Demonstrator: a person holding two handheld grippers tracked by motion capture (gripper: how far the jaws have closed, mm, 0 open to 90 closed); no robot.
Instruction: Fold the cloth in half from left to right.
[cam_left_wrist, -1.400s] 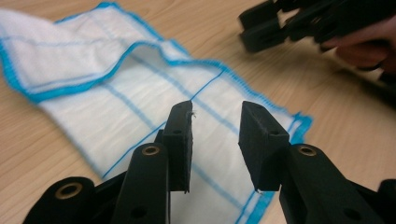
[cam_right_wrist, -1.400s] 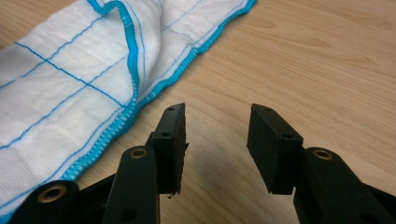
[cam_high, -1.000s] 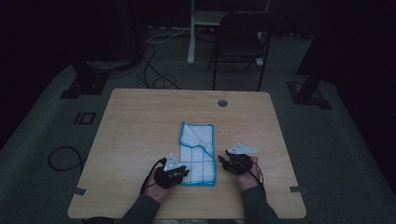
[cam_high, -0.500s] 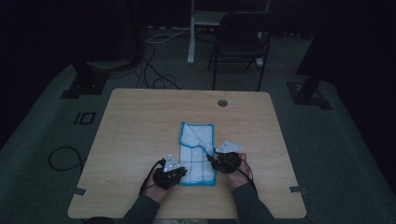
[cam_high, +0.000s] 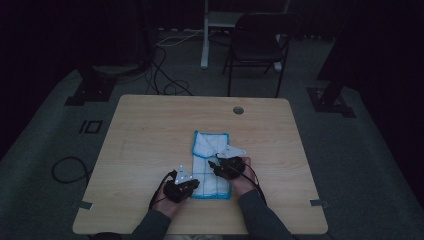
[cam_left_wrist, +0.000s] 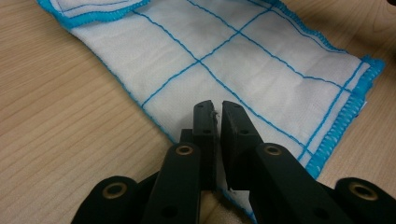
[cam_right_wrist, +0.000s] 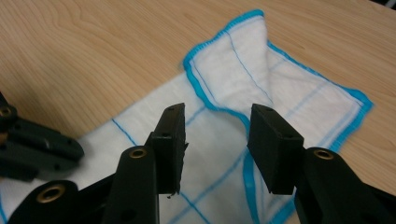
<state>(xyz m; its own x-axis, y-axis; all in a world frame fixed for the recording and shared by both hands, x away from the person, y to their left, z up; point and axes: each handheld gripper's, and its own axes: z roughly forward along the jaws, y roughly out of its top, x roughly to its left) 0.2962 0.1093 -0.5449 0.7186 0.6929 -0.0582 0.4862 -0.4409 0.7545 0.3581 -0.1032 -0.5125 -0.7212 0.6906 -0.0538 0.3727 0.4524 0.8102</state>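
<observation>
White cloth (cam_high: 210, 164), blue grid, far end folded.

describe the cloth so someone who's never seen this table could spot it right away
On the wooden table, look at the near middle, between the person's two grippers. There lies the cloth: a flat white rectangle with a bright blue stitched border and thin blue grid lines, its far end folded over.

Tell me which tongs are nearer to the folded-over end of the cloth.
Right. The right tongs hang open over the cloth just short of its folded end; the left tongs pinch the edge at the opposite, near end.
</observation>
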